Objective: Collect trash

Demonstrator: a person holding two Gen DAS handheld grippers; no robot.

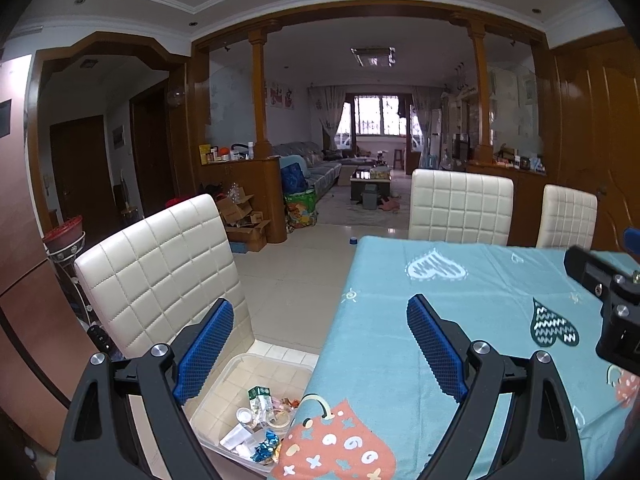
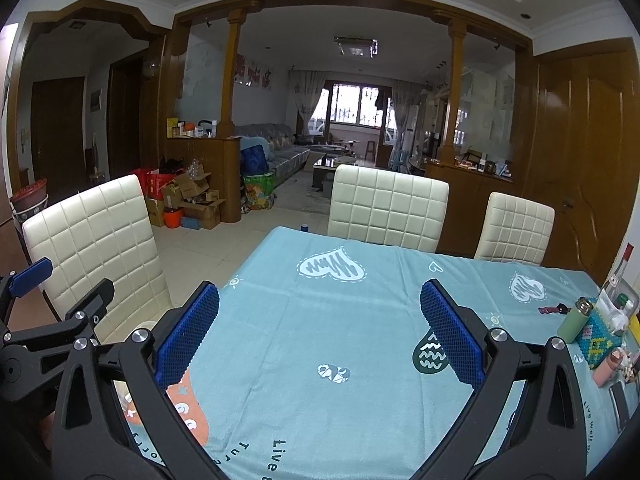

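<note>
A clear plastic bin (image 1: pixel 224 384) sits on the seat of a white chair at the table's left edge. It holds trash: a green and white carton (image 1: pixel 260 398), a tape roll (image 1: pixel 280 420), a white cup (image 1: pixel 236 438), blue foil wrappers (image 1: pixel 266 448). My left gripper (image 1: pixel 320 328) is open and empty, held above the bin and the table's left edge. My right gripper (image 2: pixel 320 316) is open and empty above the blue tablecloth (image 2: pixel 340 320). The right gripper's body shows at the right of the left wrist view (image 1: pixel 612 300).
White quilted chairs stand at the left (image 1: pixel 160 276) and the far side (image 2: pixel 388 208) (image 2: pixel 516 228). At the table's right edge are a green bottle (image 2: pixel 576 320), a beaded box (image 2: pixel 600 340), a pink cup (image 2: pixel 608 366) and a dark key fob (image 2: pixel 554 310). Cardboard boxes (image 2: pixel 192 200) are on the floor.
</note>
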